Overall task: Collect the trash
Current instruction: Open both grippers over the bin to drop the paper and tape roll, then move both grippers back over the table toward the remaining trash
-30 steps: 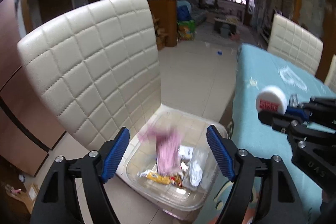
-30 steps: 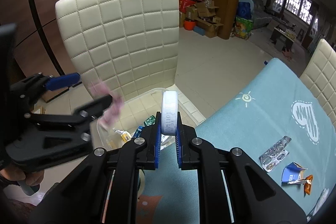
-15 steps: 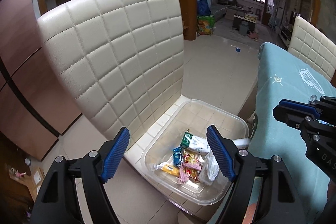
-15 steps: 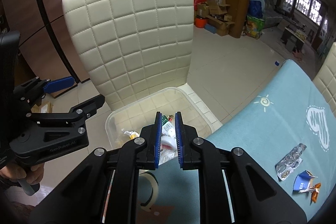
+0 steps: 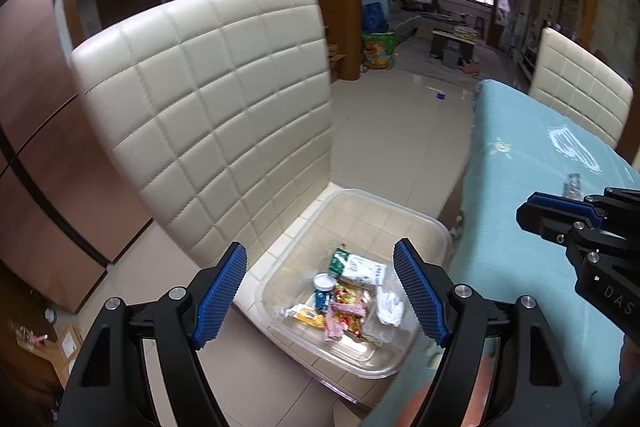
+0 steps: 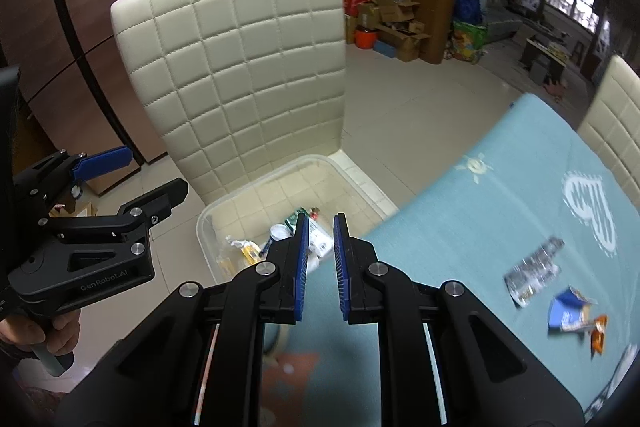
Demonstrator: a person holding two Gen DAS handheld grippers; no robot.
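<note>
A clear plastic bin (image 5: pixel 420 223) sits on the seat of a cream quilted chair (image 5: pixel 224 107) and holds several wrappers, a pink wrapper (image 5: pixel 340 315) and a white cap (image 5: pixel 325 281). My left gripper (image 5: pixel 320 255) hangs open above the bin with nothing between its blue pads. My right gripper (image 6: pixel 321 223) is shut to a narrow slit and holds nothing; it hovers over the bin's table-side rim (image 6: pixel 204 223). The white cap (image 6: pixel 279 230) lies just left of its tips. On the teal tablecloth lie a blister pack (image 6: pixel 534 269) and a torn blue wrapper (image 6: pixel 568 313).
The teal-covered table (image 6: pixel 460 227) fills the right side, its edge against the chair seat. A second cream chair (image 5: pixel 580 83) stands at the table's far side. Brown cabinet doors (image 5: pixel 36 147) are at the left. Tiled floor (image 5: pixel 400 131) lies beyond, with boxes (image 6: pixel 392 23) further back.
The white cap has left my right gripper and now lies in the bin. The pink wrapper that was falling under my left gripper has settled among the trash in the bin.
</note>
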